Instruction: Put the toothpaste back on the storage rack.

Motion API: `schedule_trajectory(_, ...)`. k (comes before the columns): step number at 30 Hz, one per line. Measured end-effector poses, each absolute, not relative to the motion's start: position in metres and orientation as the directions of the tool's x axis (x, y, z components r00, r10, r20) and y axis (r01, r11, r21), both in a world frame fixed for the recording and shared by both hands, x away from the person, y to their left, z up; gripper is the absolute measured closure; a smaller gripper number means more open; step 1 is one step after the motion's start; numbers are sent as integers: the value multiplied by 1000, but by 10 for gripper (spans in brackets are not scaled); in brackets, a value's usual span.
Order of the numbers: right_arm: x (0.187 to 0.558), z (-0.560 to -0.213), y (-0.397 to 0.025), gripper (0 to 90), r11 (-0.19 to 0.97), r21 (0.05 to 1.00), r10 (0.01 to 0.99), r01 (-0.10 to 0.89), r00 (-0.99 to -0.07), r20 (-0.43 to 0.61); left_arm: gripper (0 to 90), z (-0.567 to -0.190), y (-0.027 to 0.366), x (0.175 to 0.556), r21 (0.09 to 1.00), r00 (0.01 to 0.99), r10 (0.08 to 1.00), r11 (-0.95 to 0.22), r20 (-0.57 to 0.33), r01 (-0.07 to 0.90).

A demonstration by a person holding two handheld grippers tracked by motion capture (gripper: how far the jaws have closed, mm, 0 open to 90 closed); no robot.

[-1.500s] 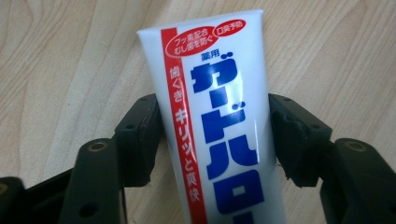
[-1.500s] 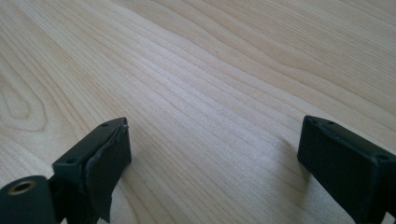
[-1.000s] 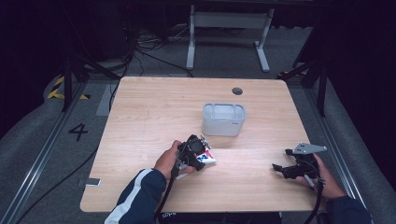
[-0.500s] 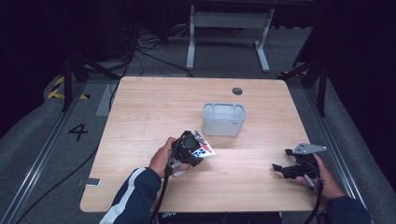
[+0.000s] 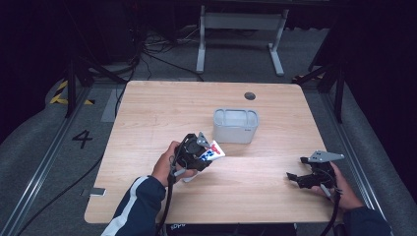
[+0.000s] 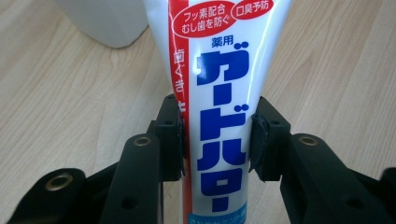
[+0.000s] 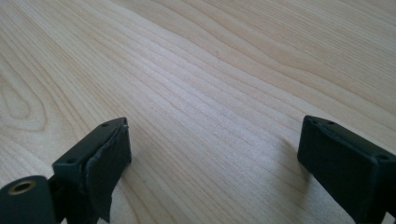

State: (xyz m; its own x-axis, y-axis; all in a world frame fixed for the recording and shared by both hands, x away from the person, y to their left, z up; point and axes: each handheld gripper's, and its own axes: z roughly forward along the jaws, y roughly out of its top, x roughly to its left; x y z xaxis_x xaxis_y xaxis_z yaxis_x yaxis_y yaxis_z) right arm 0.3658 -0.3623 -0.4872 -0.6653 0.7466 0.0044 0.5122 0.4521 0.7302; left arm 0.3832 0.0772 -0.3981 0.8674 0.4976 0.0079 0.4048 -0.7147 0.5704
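Right now the toothpaste tube (image 6: pixel 219 93) is already picked up, so that part looks done. It sits in the left hand-held gripper (image 5: pixel 196 153), above the desk (image 5: pixel 162 113), just in front of the grey bin (image 5: pixel 235 126) and a little to its left. The tube is not in the bin yet. My guess is that it goes in there, so what is left is to carry it over the bin and let go.

In the left gripper view the two black jaws press on both sides of the tube, closed as far as the tube lets them. The fingers (image 6: pixel 171 135) touch its white and red side, and the tube points up and away toward the bin.

The right hand-held gripper (image 5: pixel 309 175) rests low near the right edge of the desk, well apart from the tube and the bin. Its jaws stand wide apart, with bare wood between them, holding nothing.
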Motion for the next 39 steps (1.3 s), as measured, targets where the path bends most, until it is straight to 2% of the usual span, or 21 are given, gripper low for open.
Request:
schedule_trajectory(19,366,-487,-362,100,452,730,747,512,-665,4,630,-378,76,381,689,869,495,-627,-7,363)
schedule_trajectory(26,366,-487,-362,100,452,730,747,513,-665,5,630,-369,67,384,744,882,471,-579,-28,332)
schedule_trajectory(30,366,-487,-362,100,452,730,747,513,-665,5,630,-364,59,387,756,887,462,-577,-9,309)
schedule_trajectory(39,366,-487,-362,100,452,730,747,512,-665,5,631,-352,46,394,793,878,478,-533,-4,294)
